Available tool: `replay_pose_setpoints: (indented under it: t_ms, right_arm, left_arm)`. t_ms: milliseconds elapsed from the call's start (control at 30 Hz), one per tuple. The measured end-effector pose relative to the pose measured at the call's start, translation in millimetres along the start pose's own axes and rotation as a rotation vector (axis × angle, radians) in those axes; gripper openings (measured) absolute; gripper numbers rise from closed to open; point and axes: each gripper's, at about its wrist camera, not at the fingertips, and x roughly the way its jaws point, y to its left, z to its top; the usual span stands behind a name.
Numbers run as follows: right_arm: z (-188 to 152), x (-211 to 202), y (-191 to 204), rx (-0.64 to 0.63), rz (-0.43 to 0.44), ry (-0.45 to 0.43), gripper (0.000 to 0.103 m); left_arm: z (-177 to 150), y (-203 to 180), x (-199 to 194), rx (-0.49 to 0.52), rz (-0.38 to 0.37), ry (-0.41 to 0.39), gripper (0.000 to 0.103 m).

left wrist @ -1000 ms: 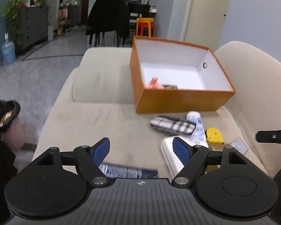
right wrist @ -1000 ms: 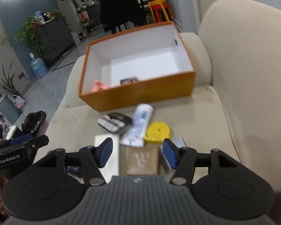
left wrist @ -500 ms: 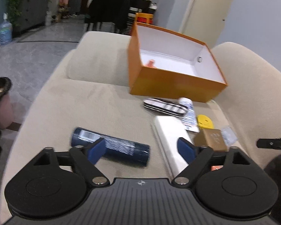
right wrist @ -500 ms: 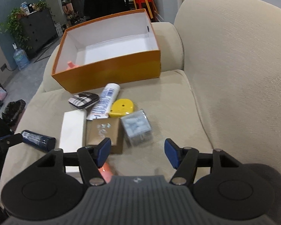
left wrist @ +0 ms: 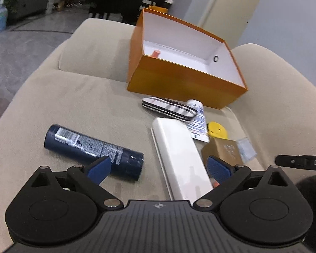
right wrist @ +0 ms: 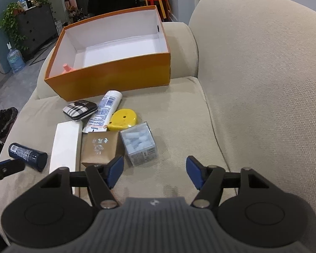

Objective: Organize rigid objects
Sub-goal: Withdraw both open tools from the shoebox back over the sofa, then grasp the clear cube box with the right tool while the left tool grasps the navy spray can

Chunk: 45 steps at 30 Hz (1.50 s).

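An orange box (left wrist: 185, 80) (right wrist: 115, 78) stands open at the back of the sofa seat with a pink item (right wrist: 67, 67) inside. In front of it lie a plaid case (left wrist: 168, 106), a white tube (right wrist: 104, 109), a yellow disc (right wrist: 123, 119), a brown carton (right wrist: 100, 147), a clear plastic box (right wrist: 140, 145), a long white box (left wrist: 179, 156) and a dark blue can (left wrist: 90, 147). My left gripper (left wrist: 158, 168) is open wide above the can's end and the white box. My right gripper (right wrist: 155, 171) is opening over bare cushion, just short of the clear box.
The sofa backrest (right wrist: 263, 84) rises on the right and an armrest (left wrist: 94, 46) lies behind the orange box. Left of the seat edge the floor drops away, with a black-lined bin (right wrist: 4, 120) and a water bottle (right wrist: 15, 60) there.
The left gripper sank and opened wider, and the blue can came into its view. The right gripper shifted right from over the brown carton to beside the clear box, its jaws widening slightly.
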Motion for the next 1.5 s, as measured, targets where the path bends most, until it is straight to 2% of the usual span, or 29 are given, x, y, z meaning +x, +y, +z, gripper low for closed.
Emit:
replay_pose_setpoints:
  t_ms: [133, 300, 367, 533, 600, 733, 833, 1000, 1100, 1200, 1300, 1433, 1500]
  right_arm:
    - [0, 5, 2, -0.003, 0.004, 0.007, 0.066]
    - [1, 7, 2, 0.001, 0.011, 0.013, 0.066]
    - [1, 8, 2, 0.001, 0.013, 0.016, 0.066]
    - [4, 13, 4, -0.002, 0.009, 0.023, 0.066]
    - [5, 15, 6, -0.009, 0.007, 0.023, 0.066]
    - [8, 22, 10, -0.017, 0.005, 0.028, 0.066]
    - [12, 32, 13, -0.037, 0.008, 0.041, 0.066]
    - [24, 53, 19, -0.066, 0.01, 0.094, 0.066]
    - [27, 69, 29, -0.16, -0.058, 0.172, 0.066]
    - [28, 81, 38, -0.265, -0.098, 0.208, 0.065]
    - [32, 90, 41, -0.31, -0.088, 0.218, 0.065]
    - [39, 103, 40, -0.324, -0.06, 0.233, 0.065]
    - [41, 108, 39, -0.321, -0.039, 0.229, 0.061]
  left_arm:
    - [5, 2, 7, -0.06, 0.083, -0.042, 0.103]
    - [12, 14, 19, -0.217, 0.265, -0.033, 0.103]
    - [11, 16, 20, -0.248, 0.328, -0.046, 0.103]
    - [13, 20, 37, -0.269, 0.439, -0.058, 0.103]
    - [15, 22, 46, -0.277, 0.489, -0.039, 0.103]
    - [12, 29, 59, -0.232, 0.53, 0.011, 0.103]
    - [11, 28, 61, -0.152, 0.506, 0.01, 0.103]
    - [11, 34, 57, -0.027, 0.44, 0.046, 0.095]
    - [13, 36, 55, 0.038, 0.394, 0.08, 0.086]
    - [13, 40, 54, 0.094, 0.338, 0.116, 0.078]
    - [12, 46, 48, 0.124, 0.272, 0.137, 0.071]
    - [10, 50, 43, 0.21, 0.212, 0.171, 0.068]
    - [9, 53, 41, 0.223, 0.197, 0.167, 0.071]
